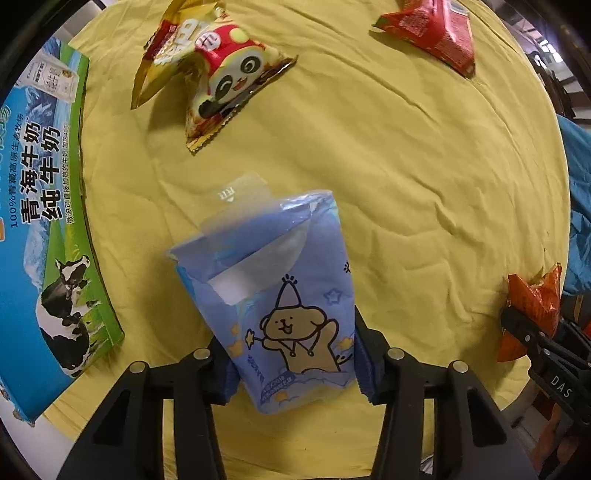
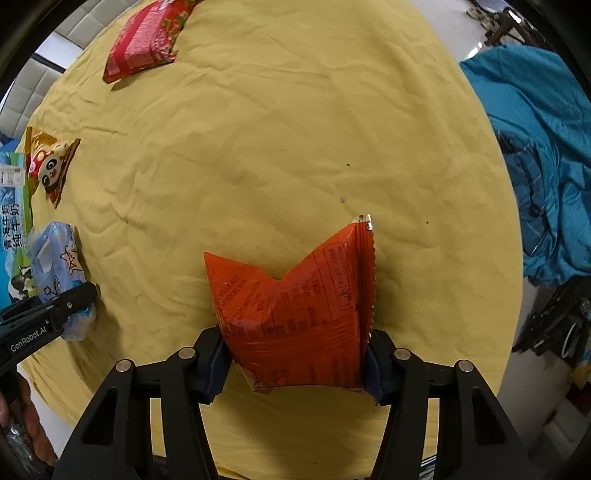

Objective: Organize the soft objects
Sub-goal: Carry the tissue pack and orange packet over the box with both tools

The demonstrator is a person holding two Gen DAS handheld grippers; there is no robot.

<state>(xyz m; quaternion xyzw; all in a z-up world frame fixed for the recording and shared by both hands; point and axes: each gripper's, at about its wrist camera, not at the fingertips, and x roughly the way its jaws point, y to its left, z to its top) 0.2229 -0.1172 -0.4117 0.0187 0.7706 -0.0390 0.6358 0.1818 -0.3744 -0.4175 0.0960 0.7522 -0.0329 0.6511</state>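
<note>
My left gripper (image 1: pixel 295 365) is shut on a blue tissue pack (image 1: pixel 280 295) with a bear drawing, held over the yellow cloth (image 1: pixel 406 184). My right gripper (image 2: pixel 295 362) is shut on an orange snack bag (image 2: pixel 295 314). The orange bag also shows at the right edge of the left wrist view (image 1: pixel 532 310), and the tissue pack at the left edge of the right wrist view (image 2: pixel 59 266). A panda snack bag (image 1: pixel 214 74) and a red snack bag (image 1: pixel 432 33) lie farther off on the cloth.
A blue and green milk carton box (image 1: pixel 48 221) lies at the cloth's left edge. A blue cloth heap (image 2: pixel 535 147) lies beyond the right edge of the yellow cloth (image 2: pixel 295 147).
</note>
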